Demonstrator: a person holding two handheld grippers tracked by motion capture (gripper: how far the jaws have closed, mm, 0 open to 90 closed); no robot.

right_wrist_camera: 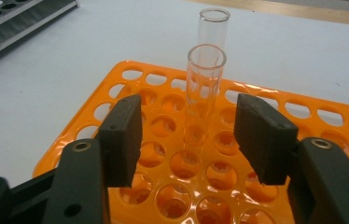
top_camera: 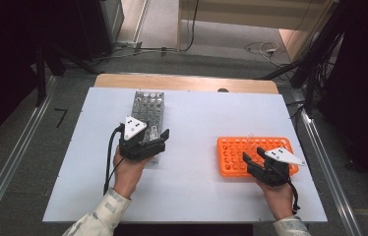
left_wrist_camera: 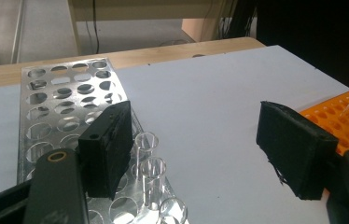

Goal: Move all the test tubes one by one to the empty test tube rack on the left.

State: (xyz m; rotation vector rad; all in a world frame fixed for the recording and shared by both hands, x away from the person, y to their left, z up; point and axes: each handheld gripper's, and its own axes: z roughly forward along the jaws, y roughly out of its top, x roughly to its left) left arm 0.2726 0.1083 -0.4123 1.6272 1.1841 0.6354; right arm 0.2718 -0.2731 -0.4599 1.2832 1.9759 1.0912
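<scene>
Two clear glass tubes (right_wrist_camera: 204, 88) stand upright in our orange rack (top_camera: 231, 157) on the white surface (top_camera: 192, 187), the right tongs (right_wrist_camera: 189, 135) apart around the nearer one, not pressing. Three tubes (left_wrist_camera: 151, 175) remain in the metal rack (left_wrist_camera: 60, 107), the left tongs (left_wrist_camera: 200, 149) open, empty.

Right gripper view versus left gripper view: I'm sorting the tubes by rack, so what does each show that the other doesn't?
The right gripper view alone shows two clear tubes upright in the orange rack, apart from that hand-held gripper's open pads. The left gripper view alone shows three clear tubes in the metal rack, beside its open pads. Both show both racks and the white table.
</scene>
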